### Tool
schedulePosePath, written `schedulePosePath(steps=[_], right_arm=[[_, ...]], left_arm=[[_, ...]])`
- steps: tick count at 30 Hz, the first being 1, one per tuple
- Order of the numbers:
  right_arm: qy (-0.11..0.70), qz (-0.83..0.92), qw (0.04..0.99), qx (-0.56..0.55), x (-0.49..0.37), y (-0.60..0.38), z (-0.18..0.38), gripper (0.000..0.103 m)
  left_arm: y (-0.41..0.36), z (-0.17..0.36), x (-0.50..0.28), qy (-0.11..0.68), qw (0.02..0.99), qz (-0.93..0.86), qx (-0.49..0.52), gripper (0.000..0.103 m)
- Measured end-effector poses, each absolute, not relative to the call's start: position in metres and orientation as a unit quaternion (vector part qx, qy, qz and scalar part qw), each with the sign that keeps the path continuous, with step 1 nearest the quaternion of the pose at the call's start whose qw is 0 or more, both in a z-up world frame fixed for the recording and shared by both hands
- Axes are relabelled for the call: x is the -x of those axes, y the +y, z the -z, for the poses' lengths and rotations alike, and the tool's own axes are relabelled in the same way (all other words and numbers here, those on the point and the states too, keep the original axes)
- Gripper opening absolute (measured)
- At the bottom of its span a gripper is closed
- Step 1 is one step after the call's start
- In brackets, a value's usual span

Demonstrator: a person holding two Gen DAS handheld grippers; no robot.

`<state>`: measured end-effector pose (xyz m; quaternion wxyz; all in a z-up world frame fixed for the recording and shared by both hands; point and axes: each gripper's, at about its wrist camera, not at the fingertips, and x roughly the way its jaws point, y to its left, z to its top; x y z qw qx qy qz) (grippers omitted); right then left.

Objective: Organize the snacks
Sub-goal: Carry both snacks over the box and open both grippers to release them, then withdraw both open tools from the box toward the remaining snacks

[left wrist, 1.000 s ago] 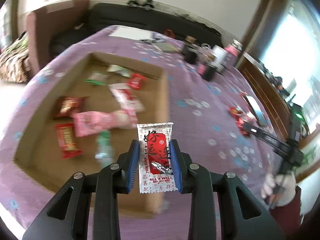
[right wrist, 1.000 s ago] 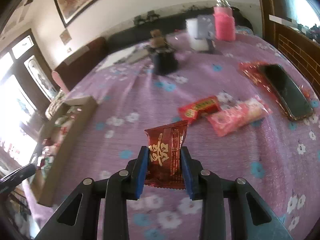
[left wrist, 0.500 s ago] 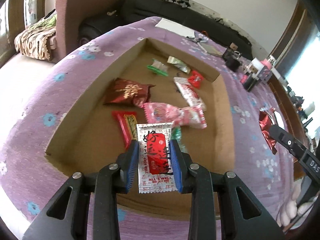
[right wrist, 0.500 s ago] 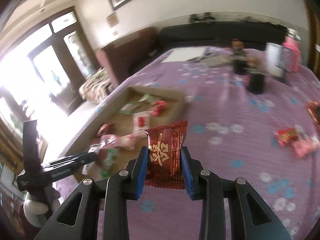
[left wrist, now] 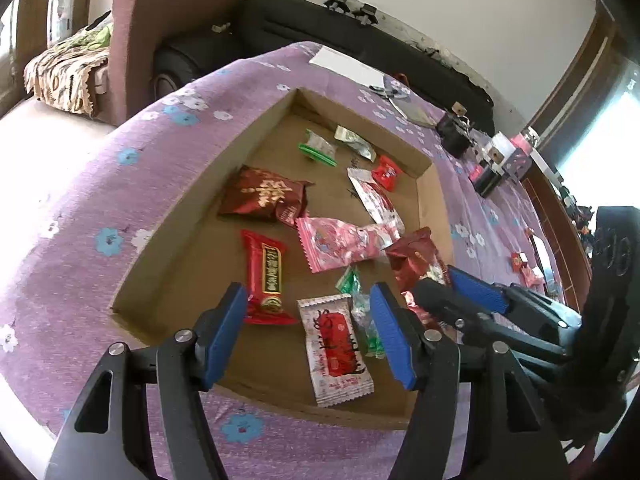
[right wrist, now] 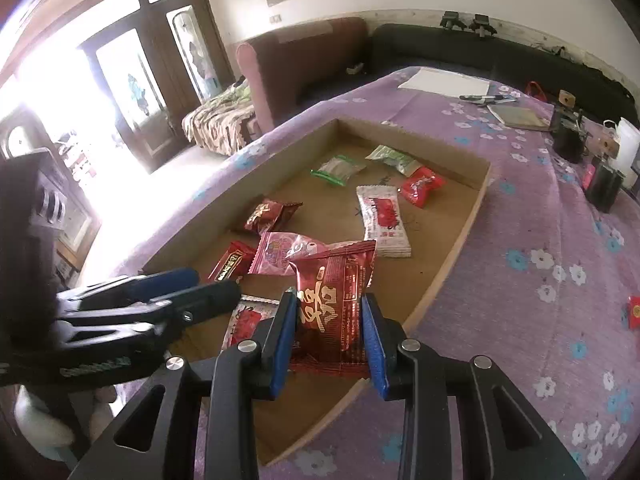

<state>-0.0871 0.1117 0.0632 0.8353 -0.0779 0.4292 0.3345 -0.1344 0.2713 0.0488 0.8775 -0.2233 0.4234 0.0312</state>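
Observation:
A shallow cardboard tray [left wrist: 168, 216] on the purple flowered table holds several snack packets. My left gripper [left wrist: 310, 334] is open above the tray's near end. The white-and-red packet [left wrist: 336, 350] lies on the tray floor below its fingers. My right gripper [right wrist: 330, 340] is shut on a dark red packet [right wrist: 338, 300] and holds it over the tray's near right corner. It shows in the left wrist view [left wrist: 440, 284] with the dark red packet [left wrist: 416, 258]. The left gripper shows in the right wrist view [right wrist: 160, 292].
In the tray lie a dark red packet [left wrist: 264, 196], a red bar [left wrist: 268, 276], a pink packet [left wrist: 340, 242], green packets [left wrist: 320, 148] and a small red one [left wrist: 386, 172]. Dark jars [right wrist: 568, 138] and loose snacks [left wrist: 520, 260] sit on the table to the right. A sofa stands behind.
My left gripper opened and the white-and-red packet dropped onto the tray floor. My right gripper carried the dark red packet left, over the tray's near right corner.

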Motion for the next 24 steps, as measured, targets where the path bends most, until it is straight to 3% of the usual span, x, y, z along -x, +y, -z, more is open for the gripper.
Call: schedulePosePath(steps=[8,24], right_arm=[[0.413,-0.32,0.851,0.053,0.085,0.099,-0.067,0.04],[0.432,-0.214,0.873,-0.07,0.067,-0.042,-0.056,0.047]], left_arm=[[0.264,-0.052,0.135,0.424,0.877,-0.024,0.225,0.063],[0.186,-0.065,0.127,0.436,0.886,0.042,0.154,0.063]])
